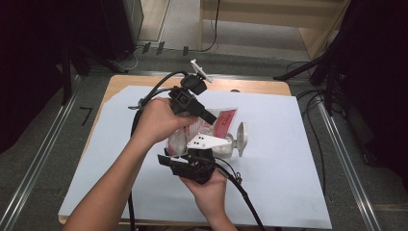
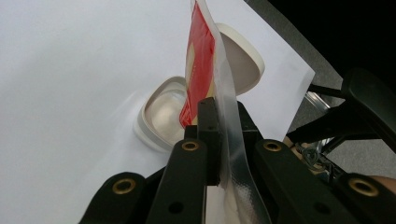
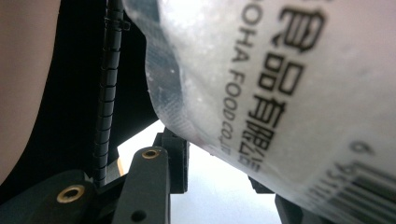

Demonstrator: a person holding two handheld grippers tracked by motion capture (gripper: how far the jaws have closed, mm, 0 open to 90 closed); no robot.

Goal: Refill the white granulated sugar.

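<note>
High view showed, near the bottom centre, the right gripper (image 1: 195, 161) and, above it at mid-frame, the left gripper (image 1: 211, 118), both at a plastic food packet (image 1: 219, 126) held up between them over the white sheet (image 1: 288, 163). The left jaws were shut flat on the packet's sealed edge (image 2: 231, 140); the right jaws (image 3: 219, 182) stood around its lower corner, their closure hard to tell. The packet looked light, limp and slick, best pinched on its flat seams; beyond it lay an open white container (image 1: 235, 142) with its lid (image 2: 243, 60), close enough to be knocked.
</note>
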